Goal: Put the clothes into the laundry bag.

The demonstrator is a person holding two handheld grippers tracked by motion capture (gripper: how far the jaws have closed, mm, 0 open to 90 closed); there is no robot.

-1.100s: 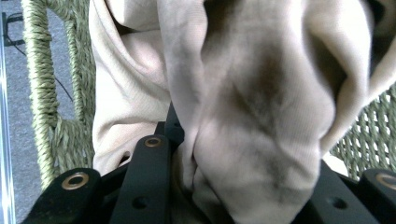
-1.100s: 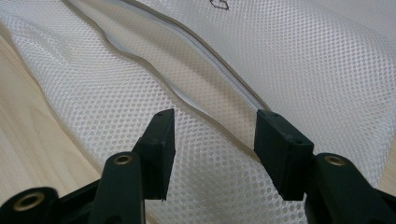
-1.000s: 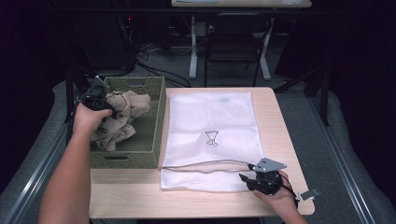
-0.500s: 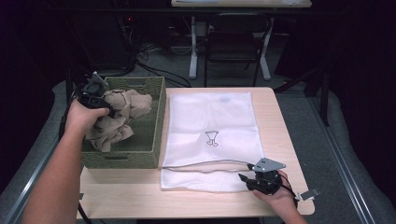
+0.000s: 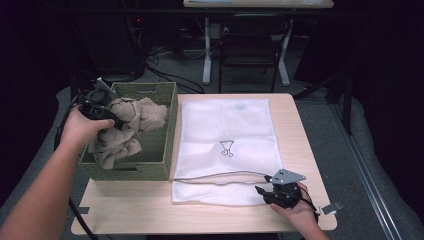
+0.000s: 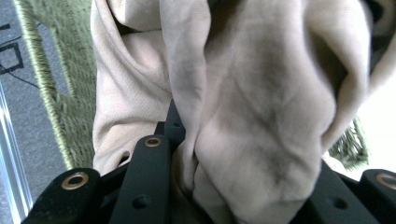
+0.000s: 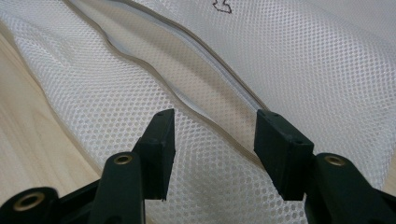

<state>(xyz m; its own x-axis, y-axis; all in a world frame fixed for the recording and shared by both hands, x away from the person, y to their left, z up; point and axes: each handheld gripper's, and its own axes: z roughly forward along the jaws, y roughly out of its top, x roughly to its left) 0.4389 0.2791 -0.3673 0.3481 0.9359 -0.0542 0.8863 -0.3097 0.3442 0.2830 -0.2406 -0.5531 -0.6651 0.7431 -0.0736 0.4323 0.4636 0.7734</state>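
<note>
Wooden table (image 5: 150, 212) is carrying one green basket (image 5: 167, 130), one white mesh bag (image 5: 225, 130) and two grippers.

One beige garment (image 5: 131, 125) is lying bunched in the basket at the table's left end, and the left gripper (image 5: 102, 114) is sitting over the basket's left side with its jaws pinching a thick fold of that cloth (image 6: 243, 140); the left gripper view is showing the fabric pressed between them. One mesh bag is lying flat just beside the basket, with a small dark logo (image 5: 226, 148) near its middle and its opening (image 7: 205, 84) gaping along the near edge. The right gripper (image 5: 264, 192) is resting at the bag's near right corner, its jaws spread apart over the mesh (image 7: 210, 177) and holding nothing, one on each side of the seam. One dark chair (image 5: 250, 40) is standing beyond the table.
</note>
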